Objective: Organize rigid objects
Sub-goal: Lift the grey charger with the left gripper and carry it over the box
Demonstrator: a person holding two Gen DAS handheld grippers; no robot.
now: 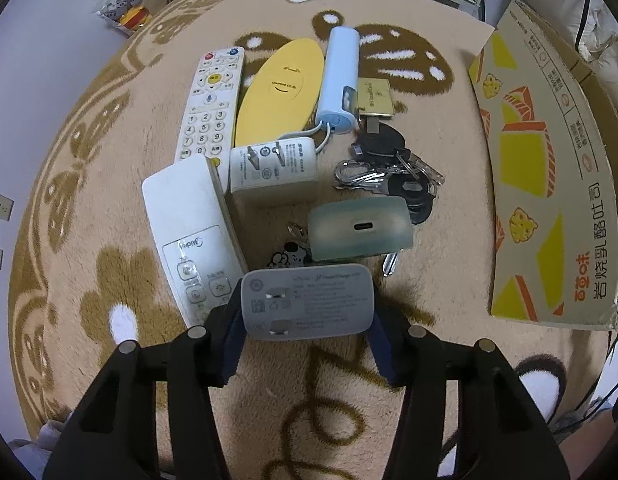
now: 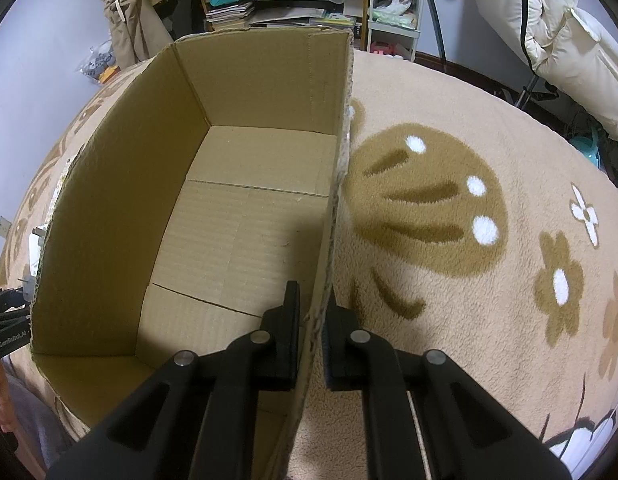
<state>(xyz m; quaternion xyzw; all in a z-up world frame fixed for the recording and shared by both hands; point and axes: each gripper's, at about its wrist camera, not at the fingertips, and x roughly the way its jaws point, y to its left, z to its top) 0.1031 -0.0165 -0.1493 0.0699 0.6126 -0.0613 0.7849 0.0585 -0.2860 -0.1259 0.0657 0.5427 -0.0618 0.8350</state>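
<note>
Left gripper (image 1: 309,320) clamped on a grey charger (image 1: 309,300), low over the patterned rug (image 1: 441,208). Just beyond it — an air-conditioner remote (image 1: 193,232), a pale green case (image 1: 361,228), a white plug adapter (image 1: 273,164), keys (image 1: 389,172). Farther off: TV remote (image 1: 213,100), yellow oval (image 1: 279,88), blue power bank (image 1: 339,76). Right gripper (image 2: 313,320) pinches the cardboard box (image 2: 109,184) by its right wall — nothing visible inside.

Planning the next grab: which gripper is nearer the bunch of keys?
Left. The left gripper, shut on the grey charger, sits just short of the keys; the right gripper clamps the cardboard box wall.
</note>
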